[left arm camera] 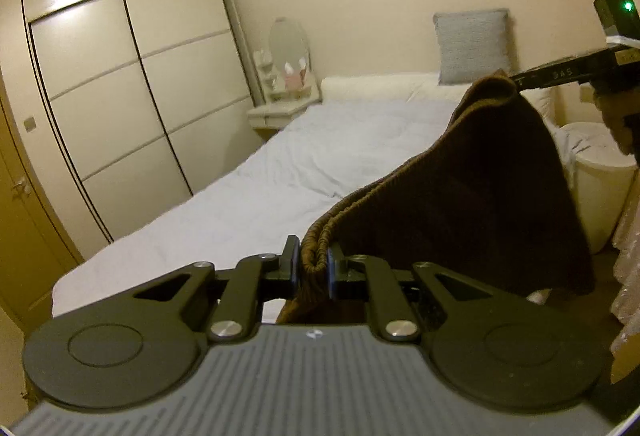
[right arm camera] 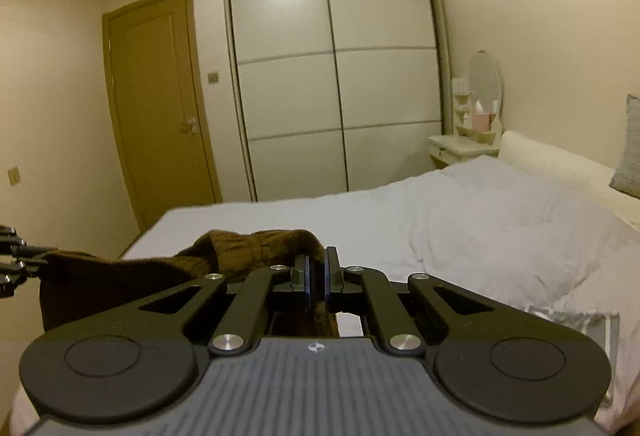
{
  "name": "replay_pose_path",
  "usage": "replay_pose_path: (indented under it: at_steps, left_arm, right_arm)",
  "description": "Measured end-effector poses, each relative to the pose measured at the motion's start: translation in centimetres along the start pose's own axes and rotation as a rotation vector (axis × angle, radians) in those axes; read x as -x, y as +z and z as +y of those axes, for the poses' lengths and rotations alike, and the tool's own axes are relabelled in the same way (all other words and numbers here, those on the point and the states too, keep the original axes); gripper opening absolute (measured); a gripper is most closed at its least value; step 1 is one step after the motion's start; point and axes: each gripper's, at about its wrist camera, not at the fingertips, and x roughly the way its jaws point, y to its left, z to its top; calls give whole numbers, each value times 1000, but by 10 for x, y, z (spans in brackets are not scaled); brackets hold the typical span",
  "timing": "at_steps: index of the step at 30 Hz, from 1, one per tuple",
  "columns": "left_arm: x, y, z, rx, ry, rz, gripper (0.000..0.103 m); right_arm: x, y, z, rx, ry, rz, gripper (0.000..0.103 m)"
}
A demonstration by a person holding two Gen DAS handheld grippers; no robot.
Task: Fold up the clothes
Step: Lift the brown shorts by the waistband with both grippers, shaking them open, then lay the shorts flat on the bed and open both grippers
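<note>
A dark brown knitted garment [left arm camera: 472, 188] hangs stretched in the air above the bed. My left gripper [left arm camera: 314, 264] is shut on its ribbed edge at one end. The other end is pinched by my right gripper [left arm camera: 516, 80], seen at the upper right of the left wrist view. In the right wrist view my right gripper [right arm camera: 316, 274] is shut on the brown garment [right arm camera: 248, 248], which bunches up in front of the fingers and runs left to the left gripper [right arm camera: 44, 256] at the frame's edge.
A bed with a white sheet [left arm camera: 304, 164] lies below. A rumpled white duvet [right arm camera: 500, 220] and a grey cushion [left arm camera: 472, 46] are at its head. A nightstand with an oval mirror [left arm camera: 288, 44], a sliding wardrobe [right arm camera: 336, 88] and a door [right arm camera: 156, 104] stand beyond. A white basket [left arm camera: 600, 188] sits at the right.
</note>
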Motion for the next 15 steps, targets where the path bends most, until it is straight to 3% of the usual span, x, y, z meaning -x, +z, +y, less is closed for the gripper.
replay_pose_path:
  at_steps: [3, 7, 12, 15]
  left_arm:
    - [-78, -1, 11, 61, 9, 85, 11]
    - [-182, -2, 25, 142, 22, 197, 10]
    - [-342, -52, 47, 258, 66, 431, 10]
    - [-402, -71, 60, 251, 80, 523, 10]
  right_arm:
    - [-95, -10, -38, 21, 32, 100, 5]
    - [-252, -48, -92, -2, 85, 293, 5]
    - [-432, -123, -128, 33, 117, 556, 6]
    - [-495, -155, -137, 54, 125, 636, 6]
